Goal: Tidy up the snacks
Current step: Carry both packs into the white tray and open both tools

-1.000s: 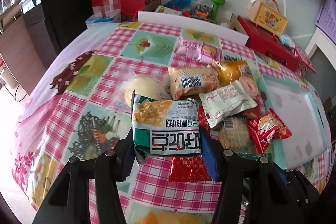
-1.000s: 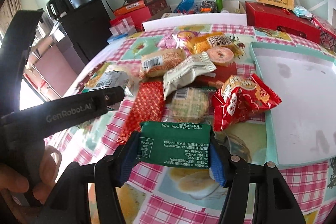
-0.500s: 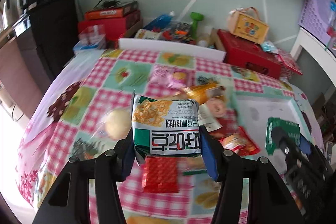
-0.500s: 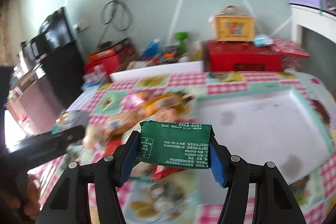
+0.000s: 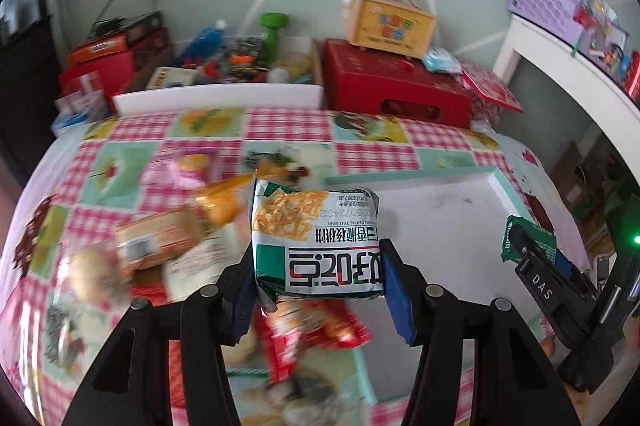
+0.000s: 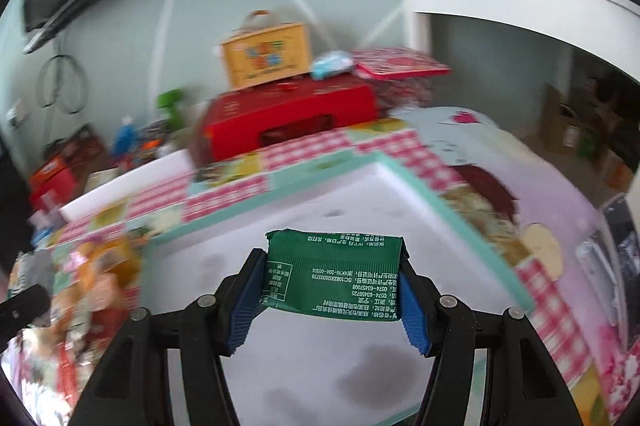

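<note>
My left tool [image 5: 318, 268] is clamped on the white-green snack pack [image 5: 316, 242]; my right tool [image 6: 332, 290] grips the green packet [image 6: 334, 276] above the tray [image 6: 460, 214].

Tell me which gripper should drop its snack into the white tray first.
The right gripper. Its dark green foil packet already hangs above the white teal-rimmed tray. The left gripper, holding the white-and-green cracker packet, is over the snack pile, beside the tray.
</note>
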Available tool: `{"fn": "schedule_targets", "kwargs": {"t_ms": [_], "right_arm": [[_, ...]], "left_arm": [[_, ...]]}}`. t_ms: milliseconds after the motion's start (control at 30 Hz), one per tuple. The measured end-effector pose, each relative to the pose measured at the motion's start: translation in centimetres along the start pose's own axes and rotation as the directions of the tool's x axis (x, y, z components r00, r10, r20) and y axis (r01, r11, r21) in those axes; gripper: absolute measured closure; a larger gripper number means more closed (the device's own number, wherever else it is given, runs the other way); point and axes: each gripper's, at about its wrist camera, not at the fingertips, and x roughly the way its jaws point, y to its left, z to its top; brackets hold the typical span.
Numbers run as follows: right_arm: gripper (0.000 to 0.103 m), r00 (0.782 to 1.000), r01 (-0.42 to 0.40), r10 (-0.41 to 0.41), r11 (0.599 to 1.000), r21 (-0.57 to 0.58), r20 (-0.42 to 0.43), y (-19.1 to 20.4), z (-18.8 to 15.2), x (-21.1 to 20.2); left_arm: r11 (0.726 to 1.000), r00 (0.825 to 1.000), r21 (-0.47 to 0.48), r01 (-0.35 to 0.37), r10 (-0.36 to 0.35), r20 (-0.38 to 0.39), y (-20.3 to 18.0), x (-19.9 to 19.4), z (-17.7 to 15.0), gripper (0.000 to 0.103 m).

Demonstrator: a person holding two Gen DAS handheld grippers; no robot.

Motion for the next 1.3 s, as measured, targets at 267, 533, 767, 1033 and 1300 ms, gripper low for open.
{"fn": "schedule_targets", "kwargs": {"t_ms": [267,533,767,1033,1300], "right_arm": [[0.039,0.995,0.088,-0.086,0.994,0.057,-0.041,-3.4,0.5,2.6],[0.038,0.993,0.093,-0.086,0.992,0.086,-0.081,-4.6,0.3,4.1],[0.038,0.993,0.087,-0.079,0.993,0.083,-0.088,-4.5,0.4,4.6],[0.036,0.993,0.084,-0.078,0.994,0.073,-0.091,-4.3,0.6,4.3],[0.013,0.990,0.072,-0.069,0.997,0.023,-0.125,-3.5,0.9,3.7]], "left_arm": [[0.998,0.999,0.066,0.008,-0.005,-0.050,-4.4,5.8,0.2,0.046],[0.996,0.995,0.089,-0.002,0.010,-0.096,-6.3,9.5,0.3,0.045],[0.996,0.994,0.083,-0.009,0.018,-0.108,-6.6,10.7,0.4,0.041],[0.996,0.995,0.075,-0.045,0.052,-0.089,-6.2,9.3,0.8,0.015],[0.991,0.988,0.047,-0.126,0.129,-0.079,-4.9,8.2,1.1,0.001]]}}
